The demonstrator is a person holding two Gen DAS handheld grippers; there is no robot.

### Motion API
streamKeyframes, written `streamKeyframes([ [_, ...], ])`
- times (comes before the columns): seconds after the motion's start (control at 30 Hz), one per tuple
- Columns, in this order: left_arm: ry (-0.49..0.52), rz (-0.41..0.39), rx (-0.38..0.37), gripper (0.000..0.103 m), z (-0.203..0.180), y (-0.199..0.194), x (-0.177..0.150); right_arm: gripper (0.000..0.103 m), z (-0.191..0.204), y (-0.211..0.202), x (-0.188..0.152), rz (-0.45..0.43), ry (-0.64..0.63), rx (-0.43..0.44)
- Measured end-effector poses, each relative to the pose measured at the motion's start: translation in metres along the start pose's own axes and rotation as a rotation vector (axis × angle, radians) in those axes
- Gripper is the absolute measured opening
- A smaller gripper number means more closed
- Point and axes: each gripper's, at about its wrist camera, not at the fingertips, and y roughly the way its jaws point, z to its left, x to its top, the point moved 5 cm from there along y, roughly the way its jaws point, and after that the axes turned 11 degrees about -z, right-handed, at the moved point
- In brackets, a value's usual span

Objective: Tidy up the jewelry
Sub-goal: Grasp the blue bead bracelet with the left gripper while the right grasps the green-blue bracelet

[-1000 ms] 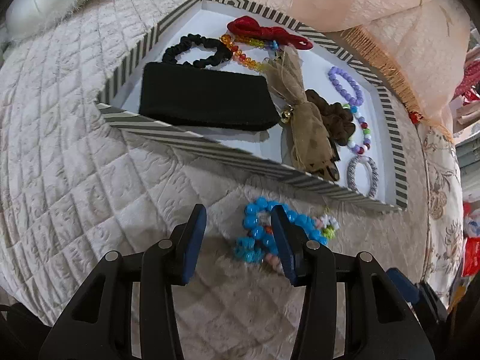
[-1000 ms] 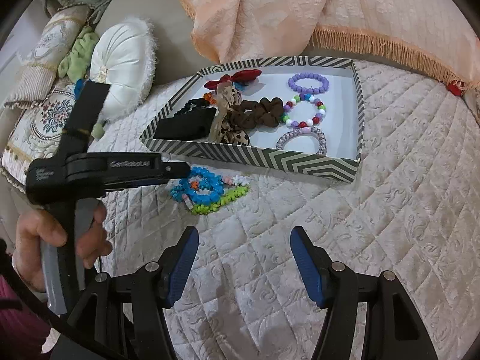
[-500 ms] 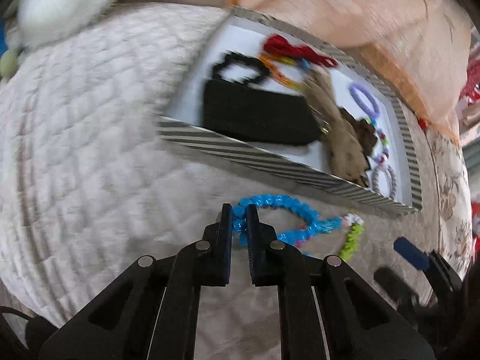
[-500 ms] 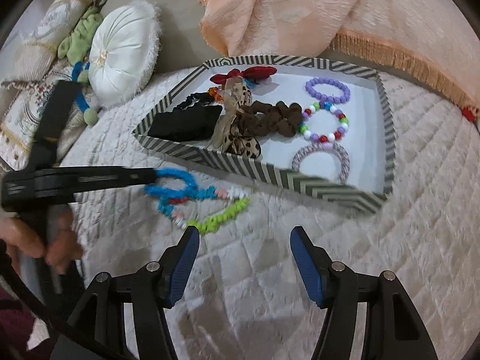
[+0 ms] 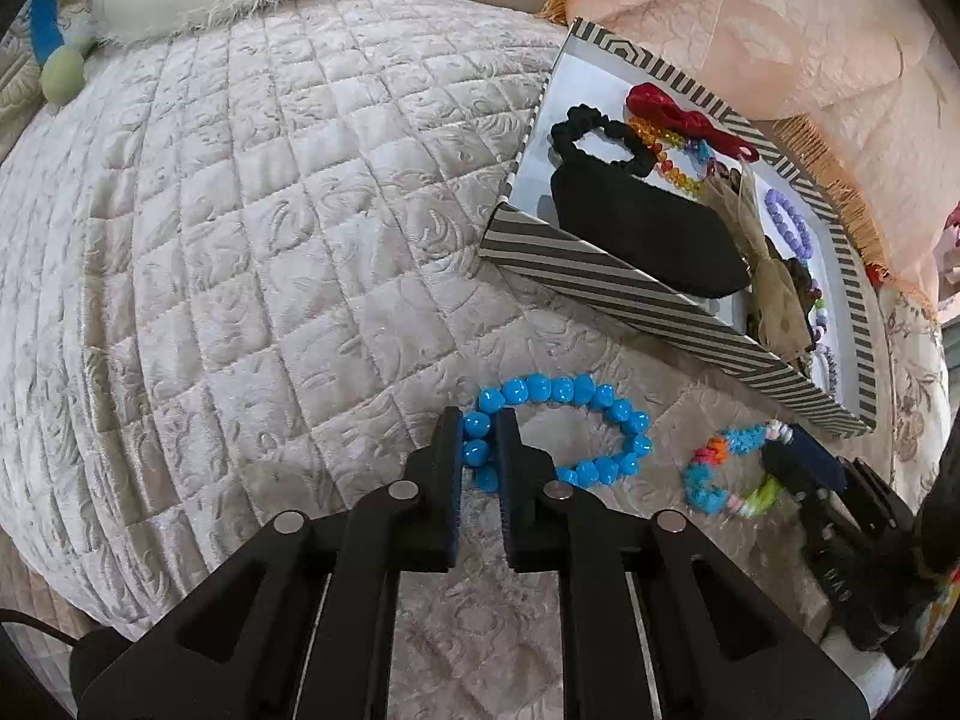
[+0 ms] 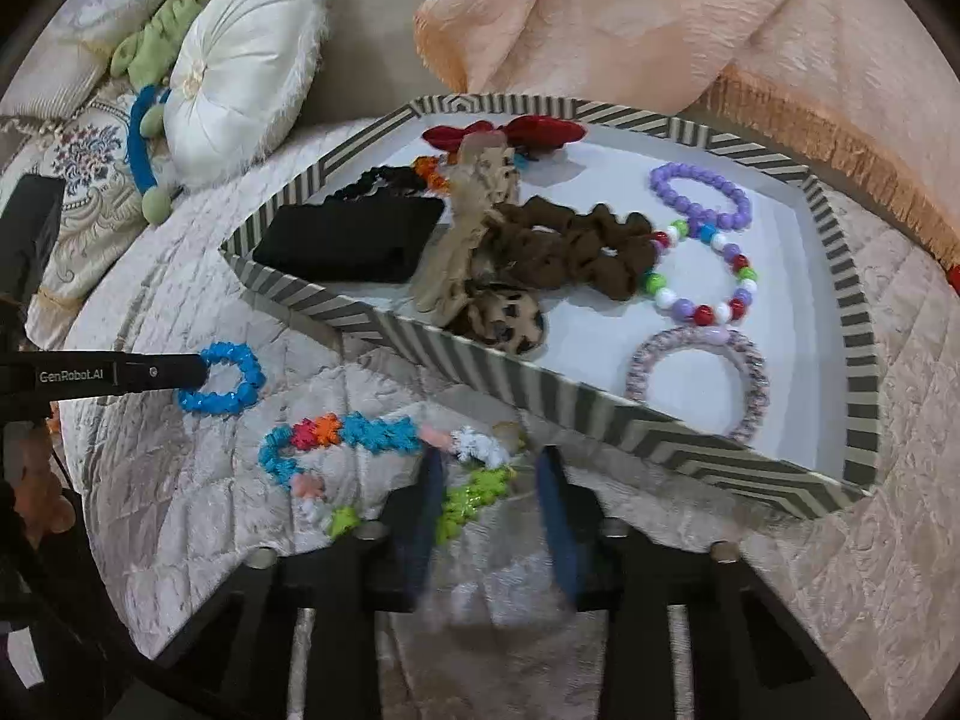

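Note:
On the quilted bedspread, in front of the striped tray (image 5: 600, 282) (image 6: 540, 384), lie two bracelets. My left gripper (image 5: 478, 420) (image 6: 198, 369) is shut on the left end of the blue bead bracelet (image 5: 600, 399) (image 6: 240, 384); its jaws are starting to open, though the pads still touch the beads. The multicolour star-bead bracelet (image 6: 360, 432) (image 5: 714, 456) lies apart to the right. My right gripper (image 6: 487, 462) (image 5: 786, 456) is low over its green stretch, blurred and closing. The green beads sit between the fingers and the right pad stands clear of them.
The tray holds a black pouch (image 6: 354, 240), a brown scrunchie (image 6: 570, 252), a red bow (image 6: 510, 132) and several bead bracelets (image 6: 702, 198). A white round cushion (image 6: 240, 78) lies at the back left and a peach blanket (image 6: 660, 18) behind the tray.
My left gripper shut on the blue bracelet and dragged it left, away from the multicolour one. My right gripper came down over the green beads and its jaws narrowed.

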Motion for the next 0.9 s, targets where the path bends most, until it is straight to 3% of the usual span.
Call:
streamKeyframes([
  [0.07, 0.010, -0.006, -0.016, 0.030, -0.006, 0.002, -0.001, 0.018, -0.005, -0.010, 0.003, -0.018, 0.043, 0.035],
  [0.13, 0.034, -0.019, 0.004, 0.032, -0.014, 0.003, -0.002, 0.018, -0.005, -0.022, 0.006, -0.043, 0.051, 0.055],
  [0.2, 0.064, -0.030, 0.025, 0.030, -0.021, 0.007, -0.002, 0.018, -0.003, -0.036, 0.010, -0.067, 0.057, 0.070],
  [0.23, 0.067, -0.038, 0.030, 0.014, -0.021, 0.007, -0.001, 0.018, -0.001, -0.044, 0.013, -0.080, 0.061, 0.086],
  [0.27, 0.068, -0.040, 0.034, 0.009, -0.020, 0.006, 0.000, 0.018, 0.001, -0.051, 0.015, -0.092, 0.060, 0.095],
  [0.4, 0.037, -0.035, -0.010, 0.007, -0.017, -0.004, 0.003, 0.018, 0.007, -0.075, 0.026, -0.131, 0.042, 0.110],
  [0.9, 0.109, -0.179, -0.058, 0.007, -0.049, -0.092, 0.030, 0.018, -0.006, -0.144, 0.045, -0.234, 0.037, 0.089],
])
